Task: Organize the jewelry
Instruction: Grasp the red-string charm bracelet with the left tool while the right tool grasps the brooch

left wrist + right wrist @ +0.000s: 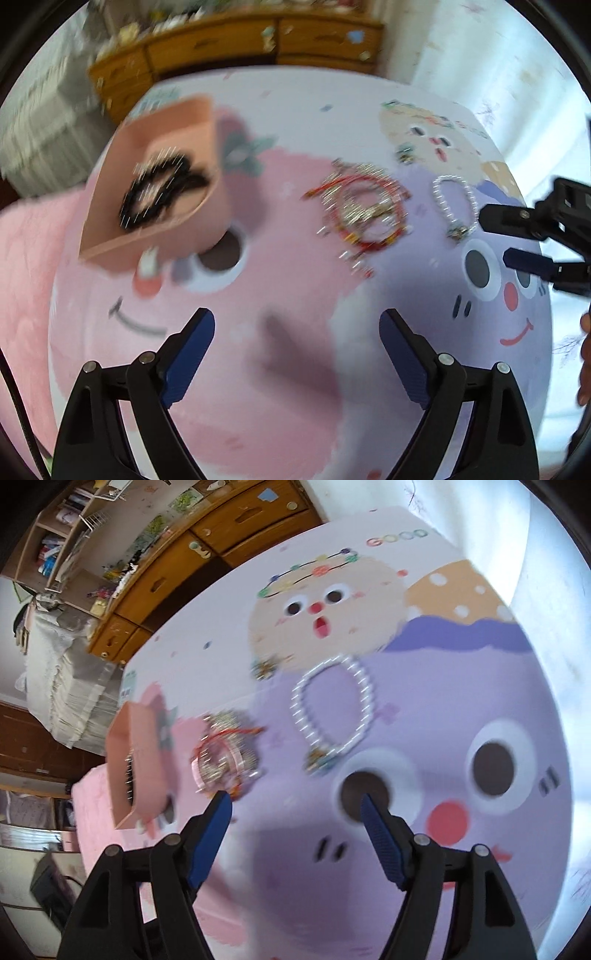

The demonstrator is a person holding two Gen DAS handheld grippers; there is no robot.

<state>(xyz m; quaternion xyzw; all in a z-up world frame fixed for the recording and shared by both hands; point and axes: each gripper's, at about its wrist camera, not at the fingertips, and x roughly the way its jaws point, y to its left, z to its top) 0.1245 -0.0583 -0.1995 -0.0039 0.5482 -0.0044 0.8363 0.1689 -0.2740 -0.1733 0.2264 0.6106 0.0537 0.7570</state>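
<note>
One pink box (pixel 155 192) at 10 o'clock in left wrist view, on cartoon-print mat (pixel 280 369) — one black beaded piece (pixel 162 192) inside. Centre, 1 o'clock: one tangled heap of red and silver bracelets (pixel 362 210), number blurred, cannot tell. Right of it, apart: one pearl bracelet (pixel 454 203). One small charm (pixel 405 155) above. Left gripper (pixel 297 354) — jaws apart, nothing between. Right gripper (pixel 295 834) at 6 o'clock in own view, jaws apart, empty, pearl bracelet just beyond its tips.
</note>
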